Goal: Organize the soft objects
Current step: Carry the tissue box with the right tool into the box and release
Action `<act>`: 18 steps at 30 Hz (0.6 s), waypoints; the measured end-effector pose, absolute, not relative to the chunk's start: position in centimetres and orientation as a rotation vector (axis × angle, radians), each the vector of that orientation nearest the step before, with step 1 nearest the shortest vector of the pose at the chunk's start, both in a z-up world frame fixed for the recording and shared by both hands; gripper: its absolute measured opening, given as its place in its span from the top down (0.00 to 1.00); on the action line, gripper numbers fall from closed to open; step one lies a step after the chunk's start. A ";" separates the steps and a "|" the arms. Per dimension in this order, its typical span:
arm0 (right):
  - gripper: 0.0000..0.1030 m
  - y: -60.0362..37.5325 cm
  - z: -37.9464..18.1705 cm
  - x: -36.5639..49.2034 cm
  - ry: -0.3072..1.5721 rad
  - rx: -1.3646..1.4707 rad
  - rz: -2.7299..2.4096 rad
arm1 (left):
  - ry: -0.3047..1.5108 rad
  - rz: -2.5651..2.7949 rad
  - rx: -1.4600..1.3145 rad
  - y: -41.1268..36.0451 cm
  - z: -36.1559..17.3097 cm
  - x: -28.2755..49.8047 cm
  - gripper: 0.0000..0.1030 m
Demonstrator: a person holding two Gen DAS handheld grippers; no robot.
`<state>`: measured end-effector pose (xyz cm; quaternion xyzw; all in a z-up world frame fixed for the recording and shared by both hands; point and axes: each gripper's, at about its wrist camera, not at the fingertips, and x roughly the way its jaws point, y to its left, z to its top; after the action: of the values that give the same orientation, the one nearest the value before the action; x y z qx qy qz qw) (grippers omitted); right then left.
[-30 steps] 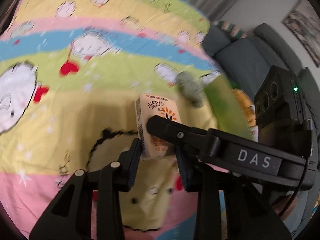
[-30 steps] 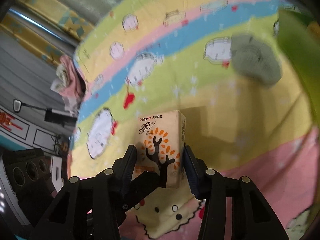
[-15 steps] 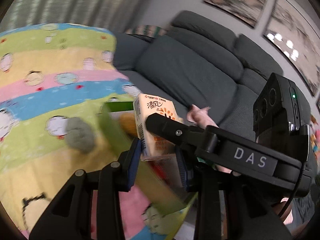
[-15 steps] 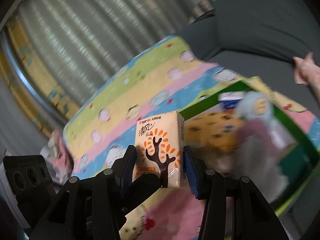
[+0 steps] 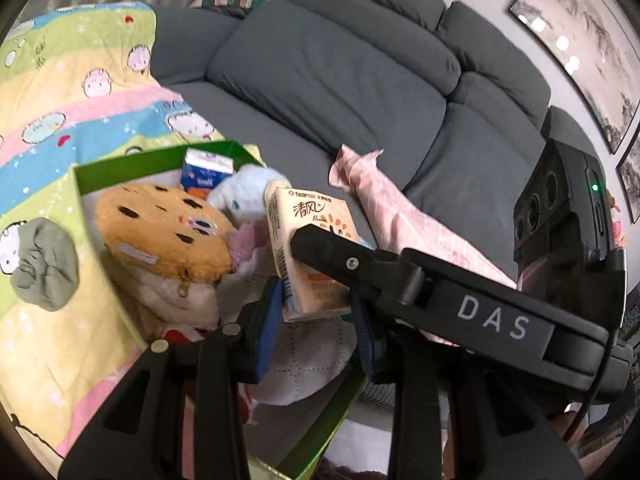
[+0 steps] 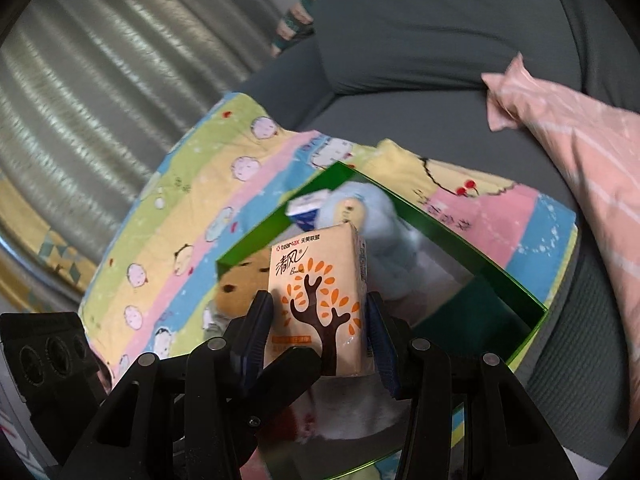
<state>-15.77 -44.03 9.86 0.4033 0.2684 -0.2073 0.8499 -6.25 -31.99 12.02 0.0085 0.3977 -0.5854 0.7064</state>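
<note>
Both grippers hold one tissue pack (image 6: 320,292). In the right wrist view the right gripper (image 6: 320,336) has its jaws part-open and pressed on the pack's two side faces; the pack stands upright between the blue pads, printed tree facing the camera. A black finger (image 6: 290,364) of the left gripper crosses the pack's lower front from the left.

In the left wrist view the left gripper (image 5: 316,320) grips the narrow width of the same pack (image 5: 308,240), jaws narrowly open and closed on it. The right gripper's arm (image 5: 440,292), marked DAS, reaches in from the right and lies across the pack's face.

Just beyond and below the pack, ahead of both sets of fingertips, sits a green box (image 6: 500,276), open-topped. Inside it: a tan spotted plush (image 5: 168,232) to the left of the pack, a pale blue plush (image 5: 248,192) straight ahead, a small blue-and-white tissue pack (image 5: 206,168) at the far wall, white fabric (image 5: 304,364) under the fingertips. A grey sock ball (image 5: 44,268) lies outside the box, far left, on the striped cartoon blanket (image 5: 60,128). A pink cloth (image 5: 400,216) lies on the grey sofa (image 5: 320,72) to the right.

Versus one second ago: then only blanket and sock ball lay ahead of the pack, box just at the frame edge. Now the box and sofa fill the view and the pack hangs over the box's contents. Grip on the pack looks unchanged in both views
</note>
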 end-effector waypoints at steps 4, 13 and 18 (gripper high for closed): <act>0.52 -45.0 8.0 -15.7 0.616 0.892 -0.456 | 0.937 -1.281 0.057 -33.3 10.9 -6.2 0.71; 0.52 -45.9 5.9 -14.9 0.666 0.927 -0.473 | 1.059 -1.206 0.082 -35.0 8.3 -5.1 0.72; 0.52 -45.8 6.0 -14.5 0.687 0.899 -0.488 | 1.044 -1.187 0.099 -35.2 8.4 -5.3 0.72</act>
<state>-14.46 -45.81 5.95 0.4218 0.3221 -0.2287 0.8161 -5.30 -35.24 8.39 0.0443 0.4691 -0.5334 0.7025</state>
